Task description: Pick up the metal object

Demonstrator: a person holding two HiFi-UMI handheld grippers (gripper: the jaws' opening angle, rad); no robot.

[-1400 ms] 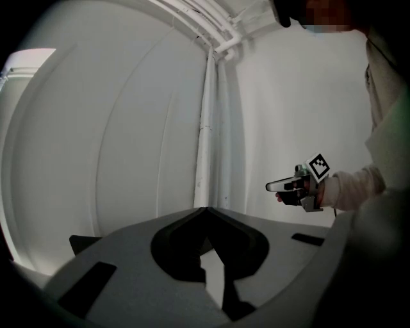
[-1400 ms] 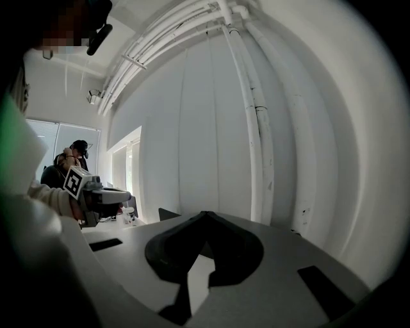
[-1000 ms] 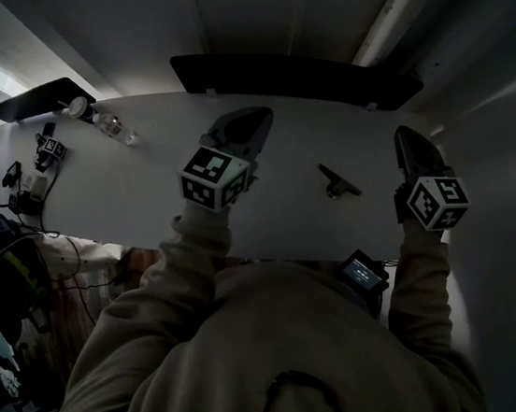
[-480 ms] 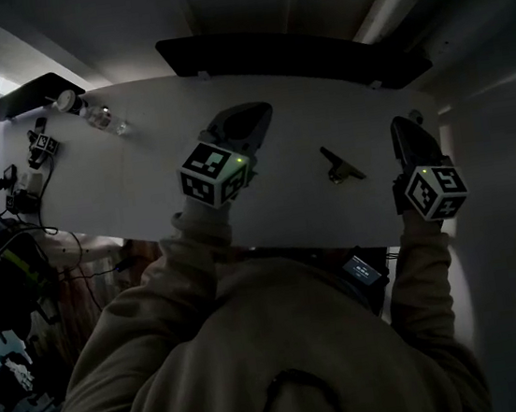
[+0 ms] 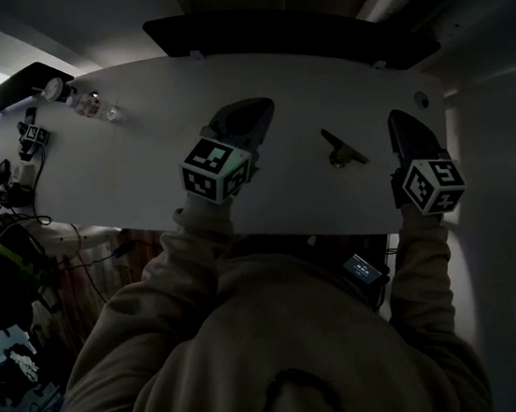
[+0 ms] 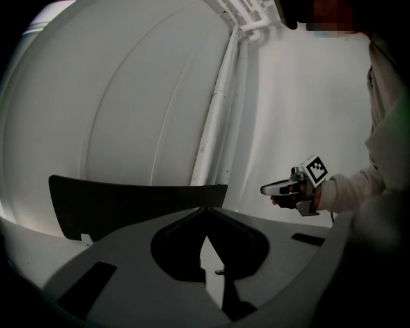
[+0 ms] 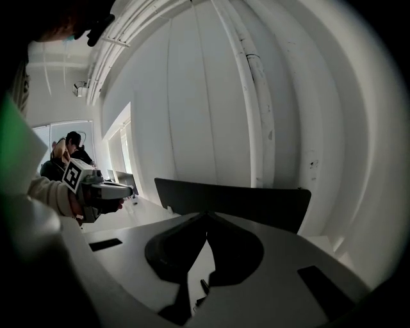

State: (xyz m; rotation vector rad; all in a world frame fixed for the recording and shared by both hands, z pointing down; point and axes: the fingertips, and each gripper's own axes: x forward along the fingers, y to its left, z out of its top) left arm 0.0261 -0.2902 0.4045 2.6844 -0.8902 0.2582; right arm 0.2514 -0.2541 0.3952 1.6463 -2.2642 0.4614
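Observation:
A small dark metal object (image 5: 340, 149) lies on the white table (image 5: 140, 169), between my two grippers. My left gripper (image 5: 243, 110) hovers to its left, jaws shut with nothing in them. My right gripper (image 5: 401, 117) is held to the object's right, near the table's right end, also shut and empty. In the left gripper view the jaws meet at the tip (image 6: 206, 209), and the right gripper (image 6: 288, 187) shows at the right. In the right gripper view the jaws (image 7: 206, 215) are closed, and the left gripper (image 7: 106, 190) shows at the left.
A dark panel (image 5: 282, 32) stands along the table's far edge. A clear bottle (image 5: 94, 107), a marker cube (image 5: 32, 136) and cables lie at the far left end. A white wall with a pipe (image 6: 218, 109) rises behind. A person (image 7: 70, 147) sits far off.
The head view has tilted, so the table sits higher in the picture. Both grippers stay shut and keep about the same places beside the metal object.

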